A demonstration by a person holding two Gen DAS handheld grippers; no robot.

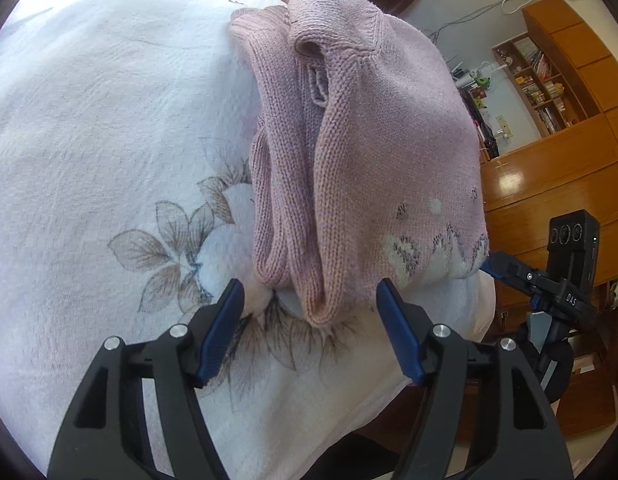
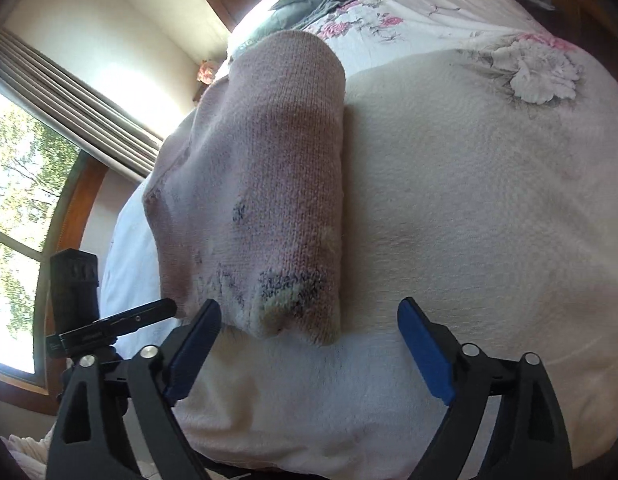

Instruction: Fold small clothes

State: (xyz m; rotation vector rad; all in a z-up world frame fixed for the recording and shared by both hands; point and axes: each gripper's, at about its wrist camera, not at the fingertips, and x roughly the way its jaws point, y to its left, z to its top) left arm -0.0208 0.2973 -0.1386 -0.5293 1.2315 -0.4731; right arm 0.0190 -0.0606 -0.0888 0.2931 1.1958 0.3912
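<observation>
A small pink knitted sweater lies folded into a long bundle on a white floral blanket. Its patterned hem end points toward both grippers. My left gripper is open, its blue pads either side of the sweater's near folds without closing on them. My right gripper is also open, just in front of the sweater, with its left pad beside the hem. In the left wrist view the right gripper shows at the sweater's right corner. The left gripper appears at the left of the right wrist view.
The blanket covers a bed whose edge falls away near both grippers. Grey and folded clothes lie toward the headboard. A wooden cabinet with bookshelves stands beyond the bed. A window with curtains is on the other side.
</observation>
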